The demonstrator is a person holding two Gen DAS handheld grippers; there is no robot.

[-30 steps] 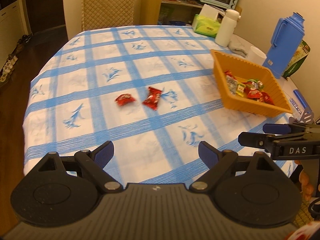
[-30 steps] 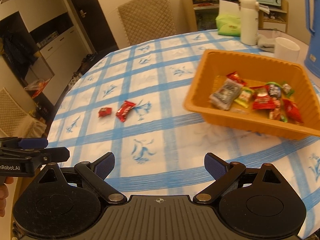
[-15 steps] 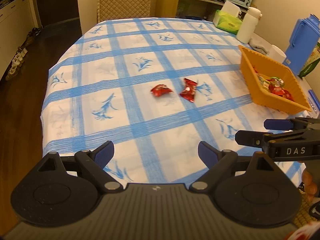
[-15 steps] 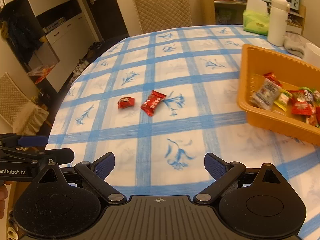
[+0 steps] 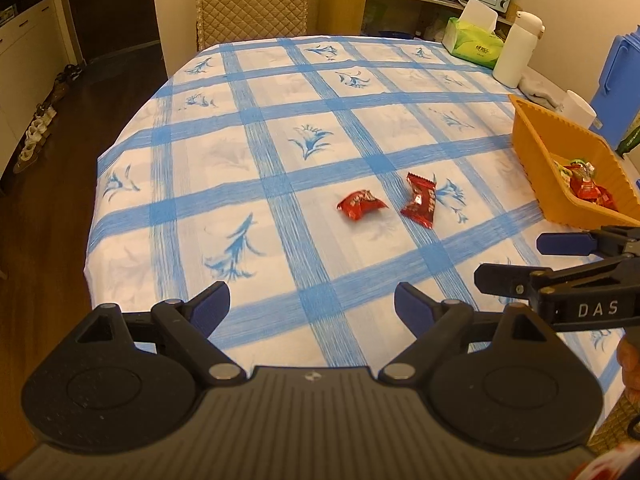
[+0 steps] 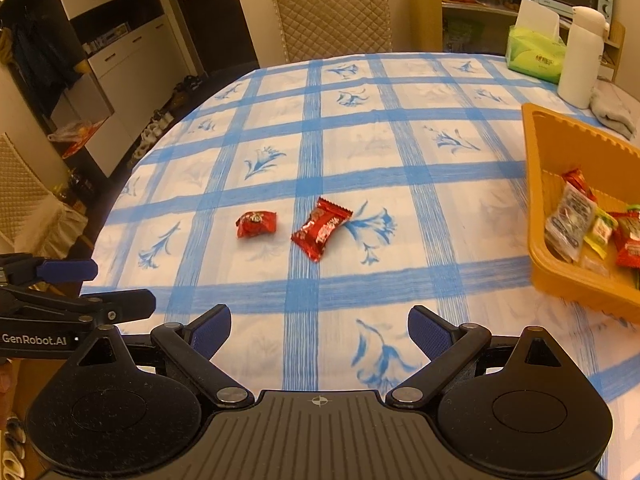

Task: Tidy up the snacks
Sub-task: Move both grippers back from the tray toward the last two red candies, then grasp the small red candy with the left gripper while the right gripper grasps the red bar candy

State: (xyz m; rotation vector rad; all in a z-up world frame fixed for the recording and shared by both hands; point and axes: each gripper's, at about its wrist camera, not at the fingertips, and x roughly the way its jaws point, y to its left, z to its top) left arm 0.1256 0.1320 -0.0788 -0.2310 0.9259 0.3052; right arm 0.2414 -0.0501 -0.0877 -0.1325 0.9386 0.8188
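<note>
Two red snack packets lie on the blue-checked tablecloth: a small crumpled one [image 5: 361, 204] [image 6: 256, 224] and a longer one [image 5: 420, 205] [image 6: 322, 228] just right of it. An orange basket [image 5: 536, 148] [image 6: 538, 200] at the right holds several snacks. My left gripper [image 5: 312, 306] is open and empty, above the near table edge, short of the packets. My right gripper [image 6: 319, 330] is open and empty, also short of the packets. Each gripper shows from the side in the other's view, the right [image 5: 516, 260] and the left [image 6: 120, 288].
At the far right stand a green tissue box [image 5: 474, 46] [image 6: 534, 56], a white bottle [image 5: 514, 52] [image 6: 580, 58], a grey cloth [image 6: 612, 112], a white cup [image 5: 578, 108] and a blue jug [image 5: 618, 80]. A quilted chair [image 6: 332, 12] is at the far side.
Both views have swung left: the basket has slid toward the right edge and the two red packets now sit nearer the middle. Both grippers stay open.
</note>
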